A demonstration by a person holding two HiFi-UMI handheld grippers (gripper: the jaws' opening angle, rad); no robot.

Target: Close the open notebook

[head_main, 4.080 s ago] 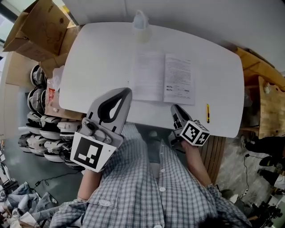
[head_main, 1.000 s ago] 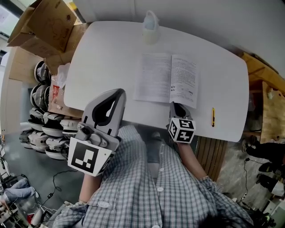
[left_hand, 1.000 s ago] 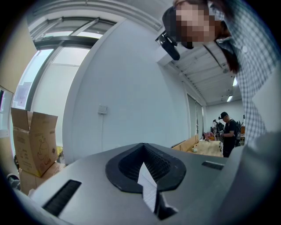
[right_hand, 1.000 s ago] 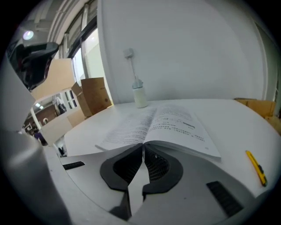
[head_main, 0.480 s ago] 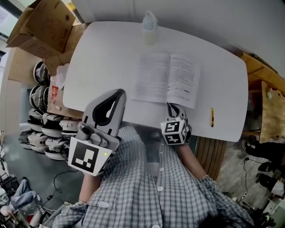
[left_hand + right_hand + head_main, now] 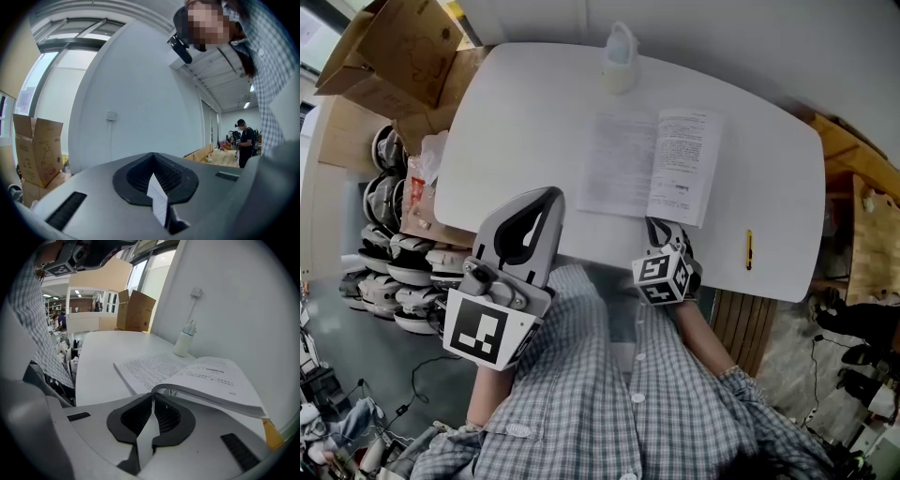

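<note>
Notebook (image 6: 649, 167) open at upper centre of head view — right gripper (image 6: 661, 228), jaws pressed together, wedged under its tilted-up right-hand pages, likely as a lever; left gripper (image 6: 546, 199), jaws also together, idle lower left.

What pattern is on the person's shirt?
A grey and white check on the shirt, clearest in the head view.

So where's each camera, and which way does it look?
Head view: on the person's head, looking down at the table, notebook and bottle; checked shirt, left gripper and right gripper show.
Left gripper view: on the left gripper, facing level at a wall and cardboard box; its fingers and shirt show.
Right gripper view: on the right gripper, facing the notebook across the table; its fingers and shirt show.
Shared by head and right gripper views: notebook, bottle.
</note>
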